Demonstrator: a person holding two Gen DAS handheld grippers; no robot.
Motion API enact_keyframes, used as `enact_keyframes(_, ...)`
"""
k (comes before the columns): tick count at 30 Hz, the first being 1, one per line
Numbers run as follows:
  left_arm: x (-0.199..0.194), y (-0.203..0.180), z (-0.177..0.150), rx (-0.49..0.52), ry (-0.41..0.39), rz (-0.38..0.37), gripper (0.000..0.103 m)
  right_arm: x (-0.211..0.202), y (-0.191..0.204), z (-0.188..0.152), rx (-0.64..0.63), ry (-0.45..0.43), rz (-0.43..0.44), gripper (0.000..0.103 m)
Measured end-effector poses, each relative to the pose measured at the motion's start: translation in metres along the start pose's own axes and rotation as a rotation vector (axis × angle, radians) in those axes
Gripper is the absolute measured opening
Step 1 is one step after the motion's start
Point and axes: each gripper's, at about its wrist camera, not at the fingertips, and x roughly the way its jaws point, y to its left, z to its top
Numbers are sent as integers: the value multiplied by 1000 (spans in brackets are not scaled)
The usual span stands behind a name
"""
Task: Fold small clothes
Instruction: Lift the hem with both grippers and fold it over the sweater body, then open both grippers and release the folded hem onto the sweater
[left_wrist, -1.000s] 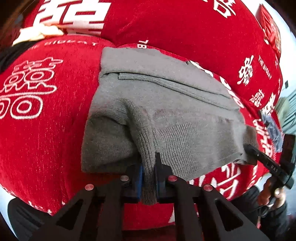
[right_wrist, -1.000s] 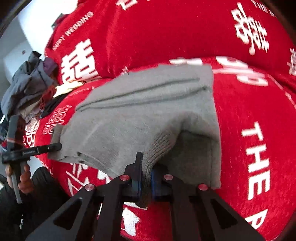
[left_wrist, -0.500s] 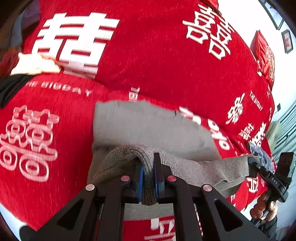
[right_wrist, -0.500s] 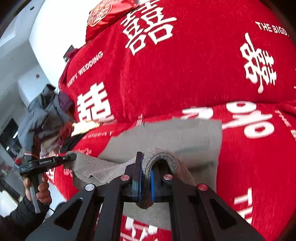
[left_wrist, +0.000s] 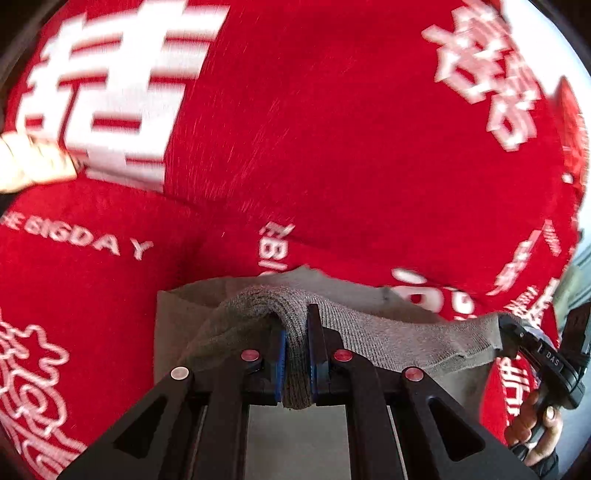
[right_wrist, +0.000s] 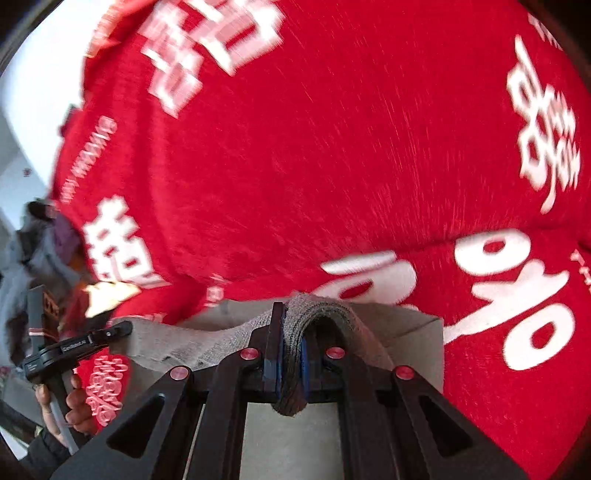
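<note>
Left gripper (left_wrist: 295, 354) & right gripper (right_wrist: 291, 354) each pinch a corner of the grey knit (left_wrist: 388, 332), jaws clamped narrow on cloth, hem raised over the red cover (left_wrist: 332, 147). Risk: uneven pull skews fold; knit may slip.

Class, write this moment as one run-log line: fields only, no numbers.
left gripper: shut on grey knit garment | right gripper: shut on grey knit garment | hem: lifted over red bedspread | fold: unfinished
</note>
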Motion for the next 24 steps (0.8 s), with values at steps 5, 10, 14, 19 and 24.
enact_keyframes(5,57,31,3,-133,109,-13,11,60,-29,-7,76,106,-65,10)
enact_keyframes(10,61,52,7,-243,169,-122,11,63,-57,-3,234,113,-56,37)
enact_keyframes(14,33,59,12,-264,142,-167,11,19,-58,-2,230,3,-109,81)
enact_keyframes(19,-11,82,12,-391,-14,-140,102,-7,-38,-14,111,3,-140,81)
enact_keyframes(24,-22,46,-4,-235,-26,-77,102,23,12,-31,-164,106,-251,81)
